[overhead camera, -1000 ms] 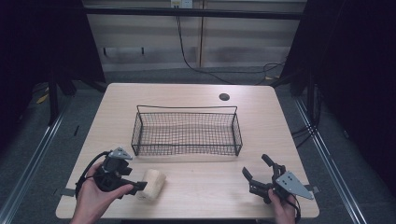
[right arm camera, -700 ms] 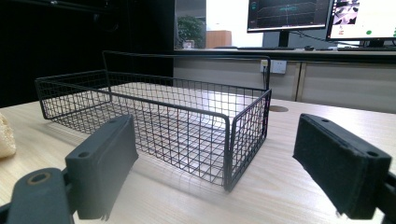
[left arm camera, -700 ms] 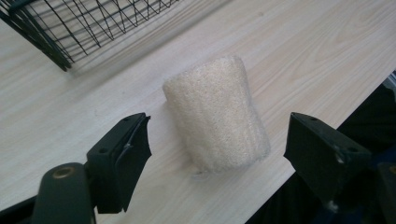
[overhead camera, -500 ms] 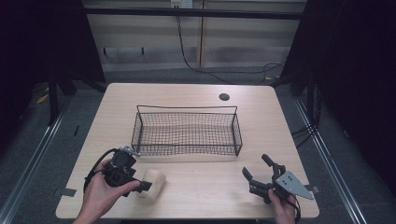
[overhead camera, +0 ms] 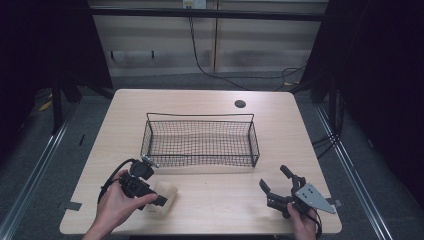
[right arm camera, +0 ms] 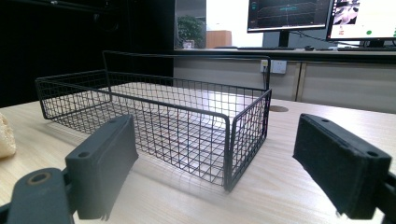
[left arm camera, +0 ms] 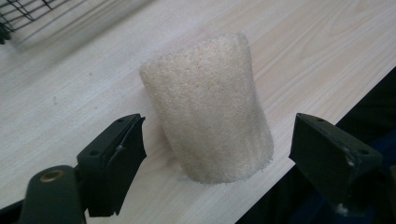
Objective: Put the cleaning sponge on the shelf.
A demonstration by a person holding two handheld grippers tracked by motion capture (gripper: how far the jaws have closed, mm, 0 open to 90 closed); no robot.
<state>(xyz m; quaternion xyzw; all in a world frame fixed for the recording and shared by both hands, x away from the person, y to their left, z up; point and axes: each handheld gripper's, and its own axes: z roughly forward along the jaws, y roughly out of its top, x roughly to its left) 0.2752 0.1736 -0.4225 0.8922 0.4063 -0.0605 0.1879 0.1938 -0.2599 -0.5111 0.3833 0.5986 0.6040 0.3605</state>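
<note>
- The loofah sponge (left arm camera: pixel 208 109), a pale beige fibrous roll, lies on the wooden table (overhead camera: pixel 210 200) close to its near edge, on the left side, in front of the near-left corner of the wire basket (overhead camera: pixel 200 142).
- The left gripper (overhead camera: pixel 159 201) is held in the person's left hand (overhead camera: pixel 114 205) at the near-left part of the table, and it reaches over the sponge.
- In the left gripper view its two black jaws stand wide on each side of the sponge, with a gap between each pad and the roll; they have just been opening, and the sponge rests between them without being pressed.
- The right gripper (overhead camera: pixel 275 181) is held at the near-right part of the table, well apart from the sponge, with its jaws spread and nothing between them.
- In the right gripper view the sponge shows at the left edge, and the basket stands beyond the jaws.
- The black wire basket stands in the middle of the table, farther than both grippers.
- A small dark round hole (overhead camera: pixel 240 104) is in the tabletop near the far edge, behind the basket.
</note>
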